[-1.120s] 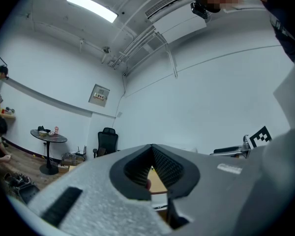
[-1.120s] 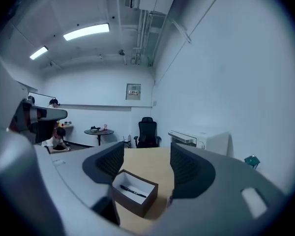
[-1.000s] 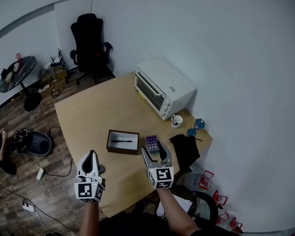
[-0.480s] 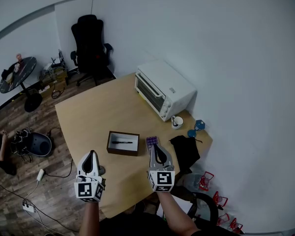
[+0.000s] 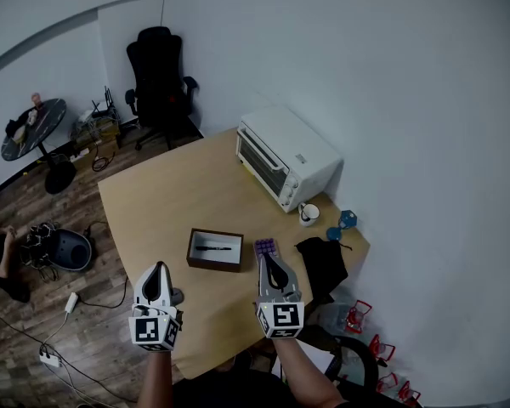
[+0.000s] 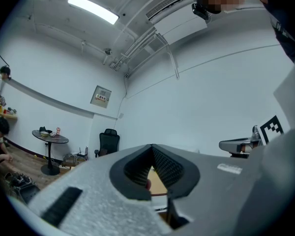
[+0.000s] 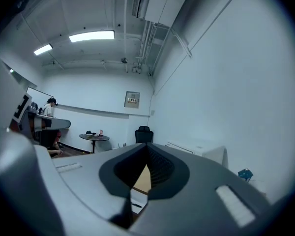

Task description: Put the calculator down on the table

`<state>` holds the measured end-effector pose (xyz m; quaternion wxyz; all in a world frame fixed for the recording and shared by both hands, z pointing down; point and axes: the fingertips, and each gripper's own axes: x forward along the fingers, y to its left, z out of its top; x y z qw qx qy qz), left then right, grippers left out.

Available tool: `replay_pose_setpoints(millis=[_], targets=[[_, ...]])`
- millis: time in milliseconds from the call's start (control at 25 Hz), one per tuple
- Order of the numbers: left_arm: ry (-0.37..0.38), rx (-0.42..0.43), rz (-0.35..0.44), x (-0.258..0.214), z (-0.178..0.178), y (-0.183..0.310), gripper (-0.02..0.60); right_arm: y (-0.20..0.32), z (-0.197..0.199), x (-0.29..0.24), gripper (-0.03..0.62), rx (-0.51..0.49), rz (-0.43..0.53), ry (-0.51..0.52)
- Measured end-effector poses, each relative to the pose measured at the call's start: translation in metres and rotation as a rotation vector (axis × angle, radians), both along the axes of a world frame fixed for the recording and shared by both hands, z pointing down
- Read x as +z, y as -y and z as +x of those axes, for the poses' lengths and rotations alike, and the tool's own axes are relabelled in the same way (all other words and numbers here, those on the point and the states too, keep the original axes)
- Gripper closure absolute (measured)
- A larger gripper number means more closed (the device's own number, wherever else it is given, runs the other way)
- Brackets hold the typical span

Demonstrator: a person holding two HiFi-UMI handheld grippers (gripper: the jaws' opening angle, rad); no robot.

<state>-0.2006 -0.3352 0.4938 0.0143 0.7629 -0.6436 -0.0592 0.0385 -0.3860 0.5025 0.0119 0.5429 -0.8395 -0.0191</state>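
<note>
The calculator (image 5: 263,246), a small slab with purple keys, lies flat on the wooden table (image 5: 170,202) to the right of a dark box. My right gripper (image 5: 267,258) is right behind the calculator's near end, pointing level, jaws shut with nothing between them; the right gripper view shows the jaws (image 7: 147,150) met at the tips. My left gripper (image 5: 158,269) hovers over the table's near left edge, also shut and empty, and the left gripper view shows the same closed jaws (image 6: 152,150). The calculator's near end is hidden by the right gripper.
A dark wooden box (image 5: 215,249) holding a pen sits left of the calculator. A white toaster oven (image 5: 285,155) stands at the back right, a white mug (image 5: 308,214) and blue objects (image 5: 347,219) near it. A black cloth (image 5: 321,262) lies at the right edge. An office chair (image 5: 160,66) stands beyond.
The right gripper's jaws, spread wide around the calculator a second ago, have closed, and the gripper has drawn back slightly. The calculator stays on the table. The left gripper has not moved.
</note>
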Motion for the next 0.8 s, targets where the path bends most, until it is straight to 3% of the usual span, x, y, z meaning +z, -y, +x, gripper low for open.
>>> replay_pose_setpoints(millis=[800], targets=[[0.009,-0.032,0.0,-0.003,-0.01,-0.01,0.586,0.0,0.01,-0.007,0.583,-0.031,0.013,0.021]])
